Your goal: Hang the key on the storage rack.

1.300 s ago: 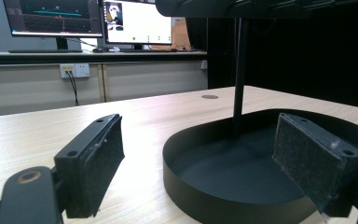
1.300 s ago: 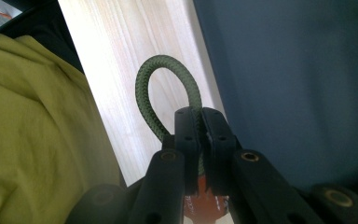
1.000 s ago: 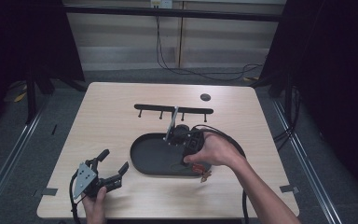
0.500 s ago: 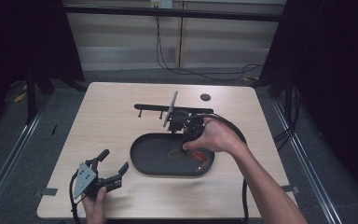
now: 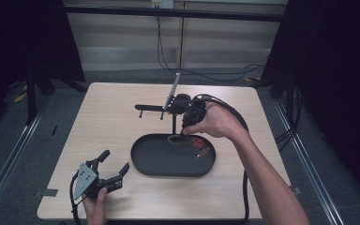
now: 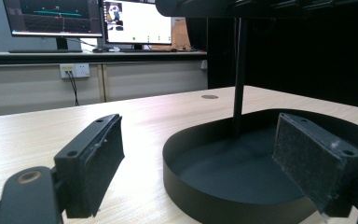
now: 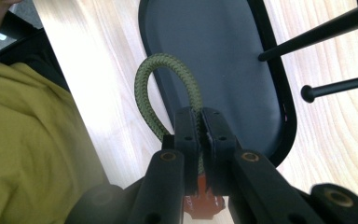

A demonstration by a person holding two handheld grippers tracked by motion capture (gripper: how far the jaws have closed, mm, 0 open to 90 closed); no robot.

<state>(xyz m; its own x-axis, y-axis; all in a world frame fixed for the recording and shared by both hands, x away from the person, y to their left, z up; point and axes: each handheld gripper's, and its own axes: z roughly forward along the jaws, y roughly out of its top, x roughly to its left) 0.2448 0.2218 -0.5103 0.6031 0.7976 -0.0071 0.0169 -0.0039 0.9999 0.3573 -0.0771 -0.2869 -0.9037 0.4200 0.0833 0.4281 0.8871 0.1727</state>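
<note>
A green cord loop (image 7: 168, 88) was pinched in the right claw (image 7: 200, 128), above the black tray (image 5: 143, 161).

The loop stuck out past the tightly closed jaws, with an orange piece (image 7: 200, 205) below them. A hand (image 5: 218, 123) held that claw beside the stand (image 5: 174, 123) rising from the tray. The left claw (image 5: 112, 169) rested spread wide on the desk (image 5: 108, 117), near the tray's left end, its pads (image 6: 98, 158) apart.
</note>
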